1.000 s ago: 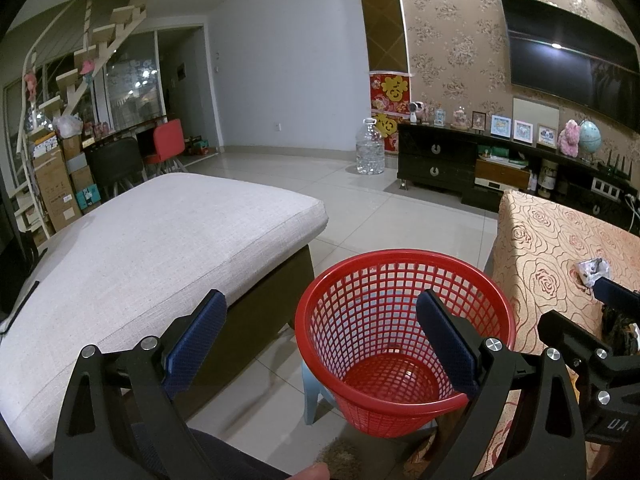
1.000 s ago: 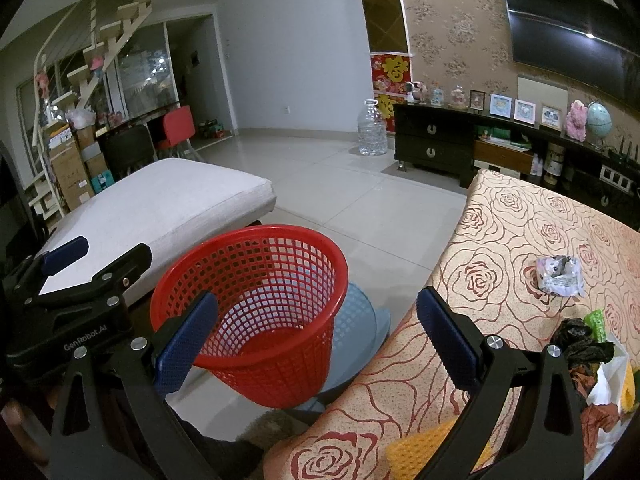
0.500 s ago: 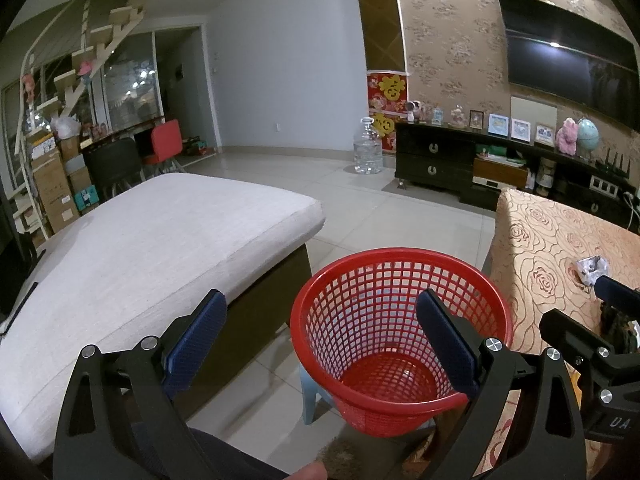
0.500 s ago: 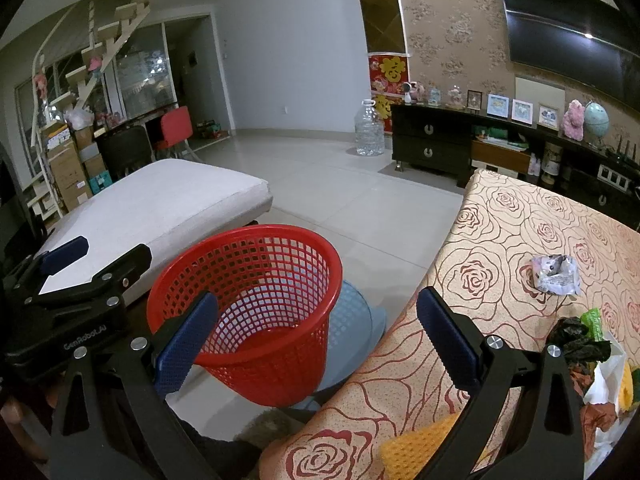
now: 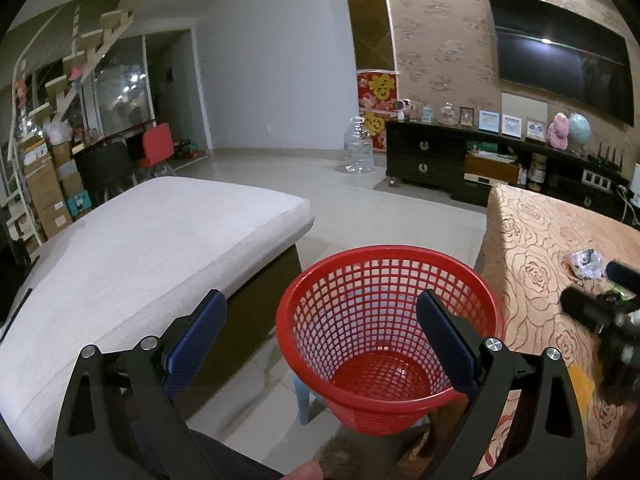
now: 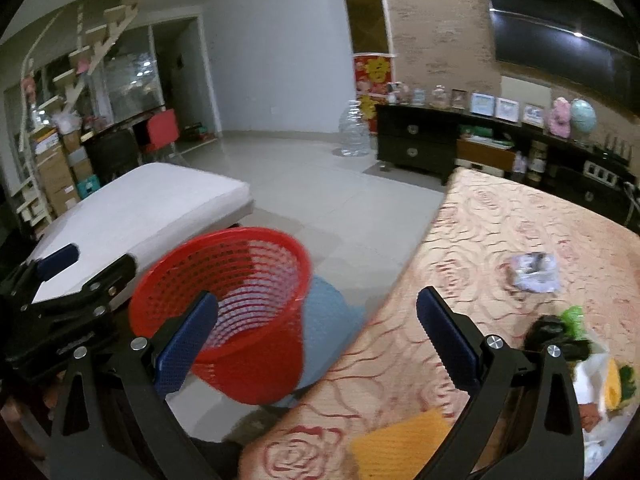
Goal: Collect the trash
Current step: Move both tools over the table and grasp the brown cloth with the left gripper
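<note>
Both grippers hang with their blue-padded fingers spread wide and nothing between them: the left gripper points over the red mesh basket, which stands on a pale blue stool on the tiled floor, between the white cushioned bench and the table with the rose-patterned cloth. The right gripper hovers over the table's near edge. On the cloth lie a crumpled grey-white wrapper, well apart from the fingers, and a heap of dark, green and yellow scraps just beside the right finger.
</note>
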The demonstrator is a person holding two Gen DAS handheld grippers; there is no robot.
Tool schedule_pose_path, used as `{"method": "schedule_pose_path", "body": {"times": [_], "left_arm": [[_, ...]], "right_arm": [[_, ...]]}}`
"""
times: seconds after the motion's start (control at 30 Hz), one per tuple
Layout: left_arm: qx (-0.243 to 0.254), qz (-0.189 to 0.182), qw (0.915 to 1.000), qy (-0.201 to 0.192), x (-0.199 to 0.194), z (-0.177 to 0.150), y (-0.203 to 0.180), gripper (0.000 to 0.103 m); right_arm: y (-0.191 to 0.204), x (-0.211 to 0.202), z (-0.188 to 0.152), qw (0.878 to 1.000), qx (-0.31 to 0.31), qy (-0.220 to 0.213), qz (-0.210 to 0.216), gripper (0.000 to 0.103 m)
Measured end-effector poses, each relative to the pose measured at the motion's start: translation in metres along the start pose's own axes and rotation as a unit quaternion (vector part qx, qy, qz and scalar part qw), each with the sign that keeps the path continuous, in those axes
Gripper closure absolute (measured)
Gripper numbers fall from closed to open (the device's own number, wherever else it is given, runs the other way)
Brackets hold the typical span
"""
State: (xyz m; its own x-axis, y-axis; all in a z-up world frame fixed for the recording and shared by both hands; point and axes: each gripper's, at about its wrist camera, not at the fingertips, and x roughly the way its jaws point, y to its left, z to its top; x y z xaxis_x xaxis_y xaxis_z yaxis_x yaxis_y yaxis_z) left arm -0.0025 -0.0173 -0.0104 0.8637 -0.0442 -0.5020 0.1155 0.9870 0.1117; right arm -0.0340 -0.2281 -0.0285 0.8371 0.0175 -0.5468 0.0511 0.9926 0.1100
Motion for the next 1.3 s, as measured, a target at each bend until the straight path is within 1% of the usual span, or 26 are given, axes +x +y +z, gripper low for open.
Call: {"method": "schedule_pose_path", "body": {"times": [0.07,0.2,0.3,0.37,0.43,0.47,0.53,0.6,0.63,0.73,0.8,0.83,0.9,0.93,1.03,1.1,1.17,1.23,1.3], "left_arm": [[0.006,-0.007,1.0,0.001,0.0,0.0,-0.004,0.011],[0.021,-0.026,0.9995,-0.002,-0.003,-0.001,-0.015,0.011],[0.037,-0.048,0.9982,-0.003,-0.007,-0.002,-0.027,0.011],[0.053,-0.066,0.9964,-0.002,-0.01,-0.003,-0.038,0.011],[0.065,-0.081,0.9946,0.0,-0.011,-0.005,-0.05,0.011],[0.073,-0.1,0.9923,0.004,-0.013,-0.006,-0.06,0.011],[0.083,-0.124,0.9887,0.012,-0.016,-0.007,-0.072,0.011],[0.098,-0.155,0.9829,0.019,-0.02,-0.01,-0.092,0.011],[0.107,-0.178,0.9779,0.025,-0.023,-0.011,-0.105,0.011],[0.127,-0.228,0.9643,0.042,-0.029,-0.016,-0.138,0.011],[0.141,-0.264,0.9524,0.059,-0.032,-0.021,-0.163,0.011],[0.149,-0.285,0.9444,0.07,-0.034,-0.023,-0.179,0.011],[0.163,-0.308,0.9336,0.081,-0.036,-0.027,-0.204,0.011],[0.172,-0.317,0.929,0.084,-0.037,-0.03,-0.218,0.011],[0.189,-0.332,0.9192,0.096,-0.035,-0.035,-0.251,0.011],[0.187,-0.346,0.9129,0.11,-0.034,-0.037,-0.266,0.011],[0.189,-0.36,0.9046,0.127,-0.031,-0.041,-0.279,0.011],[0.198,-0.361,0.8996,0.145,-0.024,-0.048,-0.292,0.011],[0.203,-0.367,0.8927,0.165,-0.016,-0.056,-0.302,0.011]], "right_arm": [[-0.019,-0.006,0.004,1.0,0.01,-0.003,-0.025,0.007],[-0.057,-0.019,0.009,0.997,0.043,-0.002,-0.058,0.007],[-0.093,-0.033,0.013,0.993,0.074,-0.001,-0.087,0.007],[-0.121,-0.046,0.014,0.989,0.096,-0.001,-0.109,0.007],[-0.14,-0.056,0.011,0.985,0.116,-0.001,-0.126,0.007],[-0.152,-0.063,0.008,0.982,0.127,-0.001,-0.139,0.007],[-0.163,-0.074,0.002,0.977,0.142,-0.001,-0.157,0.007],[-0.18,-0.085,-0.007,0.972,0.158,0.0,-0.175,0.007],[-0.188,-0.091,-0.013,0.969,0.168,0.001,-0.179,0.007],[-0.205,-0.101,-0.025,0.962,0.192,0.006,-0.192,0.007],[-0.217,-0.109,-0.034,0.957,0.208,0.01,-0.201,0.007],[-0.217,-0.113,-0.036,0.956,0.212,0.012,-0.204,0.007],[-0.226,-0.115,-0.042,0.952,0.225,0.012,-0.207,0.007],[-0.228,-0.117,-0.044,0.951,0.23,0.012,-0.208,0.007],[-0.237,-0.124,-0.047,0.947,0.244,0.009,-0.21,0.007],[-0.242,-0.129,-0.048,0.945,0.249,0.007,-0.21,0.007],[-0.244,-0.131,-0.05,0.945,0.251,0.007,-0.21,0.007],[-0.245,-0.133,-0.051,0.945,0.252,0.006,-0.208,0.007],[-0.246,-0.133,-0.052,0.945,0.253,0.007,-0.207,0.007]]}}
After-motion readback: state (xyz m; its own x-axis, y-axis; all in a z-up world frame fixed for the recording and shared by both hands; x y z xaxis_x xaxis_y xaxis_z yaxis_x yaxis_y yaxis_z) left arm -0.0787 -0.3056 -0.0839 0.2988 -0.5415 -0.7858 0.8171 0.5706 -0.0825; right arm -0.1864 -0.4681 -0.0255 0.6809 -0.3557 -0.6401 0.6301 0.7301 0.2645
